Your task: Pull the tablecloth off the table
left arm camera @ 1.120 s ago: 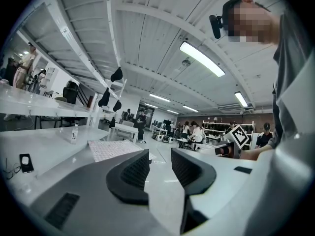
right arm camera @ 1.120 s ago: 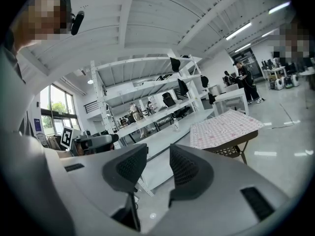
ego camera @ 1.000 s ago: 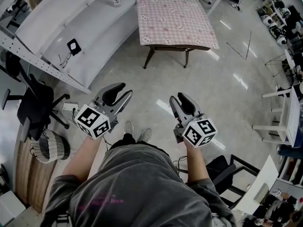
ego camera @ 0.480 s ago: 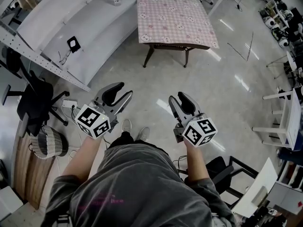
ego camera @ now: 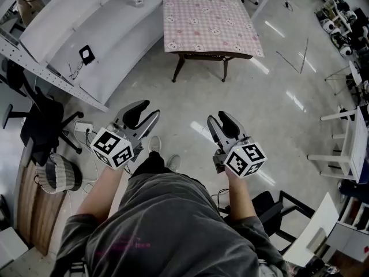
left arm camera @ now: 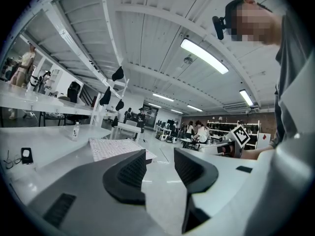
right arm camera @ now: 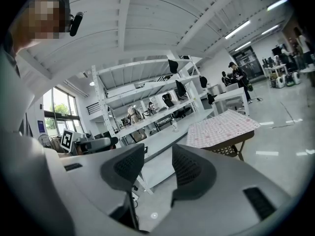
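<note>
A person has stepped slightly nearer the table (ego camera: 177, 69), cloth (ego camera: 207, 22) still spread on it; left gripper (ego camera: 143, 113) and right gripper (ego camera: 219, 120) gape empty, well short.

- The left gripper (left arm camera: 160, 154) has its two dark ribbed jaws standing apart, with only bare floor showing in the gap.
- Just past the left jaw's tip, ahead and slightly left, lies the pink patterned tablecloth (left arm camera: 115, 148), spread flat over a small worktop.
- Further left runs a long white worktop (left arm camera: 47, 140); a small clear bottle (left arm camera: 75, 131) stands upright on it, and a small black device (left arm camera: 26, 156) lies nearer the gripper.
- Off to the right, level with the jaws, a marker cube (left arm camera: 239, 135) shows.
- Above the gripper, a long ceiling light (left arm camera: 204, 56) glows.
</note>
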Demonstrator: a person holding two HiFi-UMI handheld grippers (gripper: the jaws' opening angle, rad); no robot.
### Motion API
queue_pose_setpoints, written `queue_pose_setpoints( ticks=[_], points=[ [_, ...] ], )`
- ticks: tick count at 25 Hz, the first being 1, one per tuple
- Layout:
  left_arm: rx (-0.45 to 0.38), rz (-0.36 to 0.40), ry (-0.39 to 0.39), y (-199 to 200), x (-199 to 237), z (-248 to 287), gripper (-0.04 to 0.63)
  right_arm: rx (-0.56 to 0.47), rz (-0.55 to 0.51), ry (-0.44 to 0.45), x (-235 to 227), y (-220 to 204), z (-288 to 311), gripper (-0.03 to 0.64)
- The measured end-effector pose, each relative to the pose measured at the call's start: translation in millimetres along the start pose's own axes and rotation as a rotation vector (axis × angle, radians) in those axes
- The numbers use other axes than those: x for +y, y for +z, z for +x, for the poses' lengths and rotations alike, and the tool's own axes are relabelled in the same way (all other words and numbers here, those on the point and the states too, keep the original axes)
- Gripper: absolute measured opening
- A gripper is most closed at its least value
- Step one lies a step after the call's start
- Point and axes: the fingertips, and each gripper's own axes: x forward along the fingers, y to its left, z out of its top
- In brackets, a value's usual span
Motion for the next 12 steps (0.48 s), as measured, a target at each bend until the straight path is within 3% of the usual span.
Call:
queue_pose_setpoints(
  ticks=[12],
  points=[
    [-0.016, 0.005, -0.001, 8.0, 18.8, 25.4, 0.178, -0.01, -0.001, 0.001, -22.4, 13.4, 20.9, 0.158]
  ],
)
